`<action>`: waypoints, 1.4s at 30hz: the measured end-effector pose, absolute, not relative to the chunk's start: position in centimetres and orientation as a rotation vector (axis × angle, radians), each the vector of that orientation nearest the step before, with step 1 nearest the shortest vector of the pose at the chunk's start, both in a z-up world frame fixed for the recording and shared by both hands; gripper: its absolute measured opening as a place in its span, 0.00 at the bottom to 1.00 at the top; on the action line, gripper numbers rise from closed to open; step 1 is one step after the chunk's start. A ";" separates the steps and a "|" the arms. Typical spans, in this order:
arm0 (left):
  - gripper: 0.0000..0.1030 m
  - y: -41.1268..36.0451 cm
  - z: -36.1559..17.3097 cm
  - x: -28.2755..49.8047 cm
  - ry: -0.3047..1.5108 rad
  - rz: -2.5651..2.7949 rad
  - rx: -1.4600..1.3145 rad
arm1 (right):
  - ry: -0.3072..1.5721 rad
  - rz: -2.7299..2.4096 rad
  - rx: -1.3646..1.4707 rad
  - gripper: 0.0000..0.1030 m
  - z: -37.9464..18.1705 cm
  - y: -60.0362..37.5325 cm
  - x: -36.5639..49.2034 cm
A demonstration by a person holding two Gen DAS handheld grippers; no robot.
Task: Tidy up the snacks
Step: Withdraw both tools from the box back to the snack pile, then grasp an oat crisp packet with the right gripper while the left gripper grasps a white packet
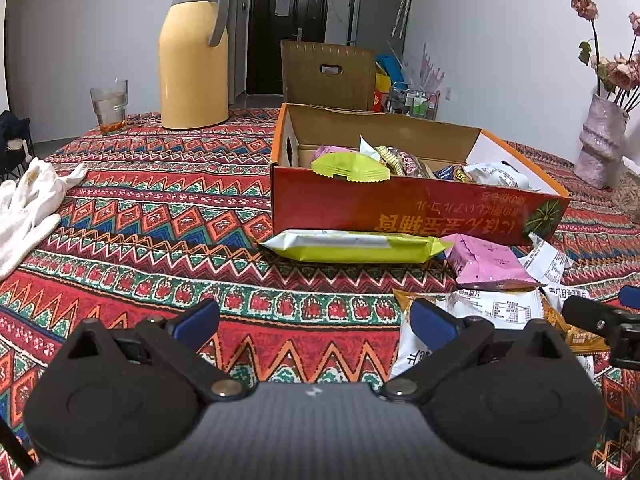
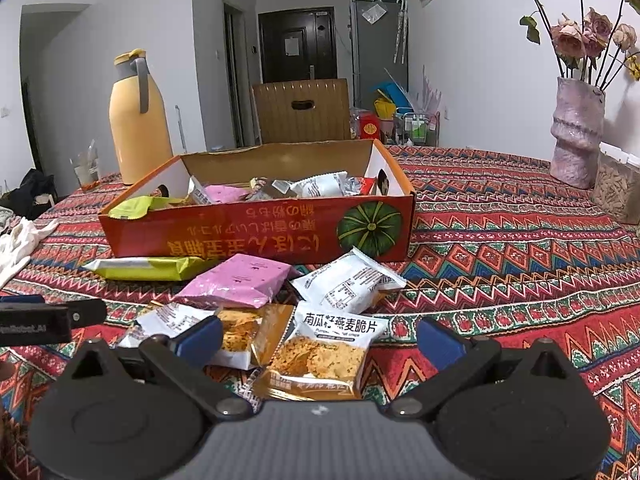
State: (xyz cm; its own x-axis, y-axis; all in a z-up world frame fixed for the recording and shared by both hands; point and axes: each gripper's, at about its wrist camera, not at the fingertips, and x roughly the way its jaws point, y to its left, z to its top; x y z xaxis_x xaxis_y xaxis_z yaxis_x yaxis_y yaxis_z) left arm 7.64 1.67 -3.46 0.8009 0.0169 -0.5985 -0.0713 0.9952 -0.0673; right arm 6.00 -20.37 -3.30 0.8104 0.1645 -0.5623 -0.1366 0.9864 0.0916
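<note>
Right hand-held gripper (image 2: pixel 320 340) nearest the lens, fingers apart, empty, poised over an orange oat-crisp packet (image 2: pixel 320 354). Left hand-held gripper (image 1: pixel 314 326) likewise apart, empty, above bare tabletop (image 1: pixel 160 216). Red cardboard box (image 2: pixel 256 228) already holds several snacks; task judged partly done. Left outside, just before the box: long yellow-green packet (image 2: pixel 146 268), pink packet (image 2: pixel 240 280), white packet (image 2: pixel 346 280), plus a few overlapping small ones. Wrappers glossy, crinkled, sealed.

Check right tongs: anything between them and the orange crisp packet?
Nothing visible. The right tongs stand open with the orange crisp packet directly between the fingers, on top of the pile. The box beyond is open-topped.
</note>
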 end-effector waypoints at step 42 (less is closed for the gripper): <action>1.00 2.3 -3.8 8.0 0.658 0.046 -0.139 | 0.663 0.167 0.096 0.43 -4.3 -21.2 7.0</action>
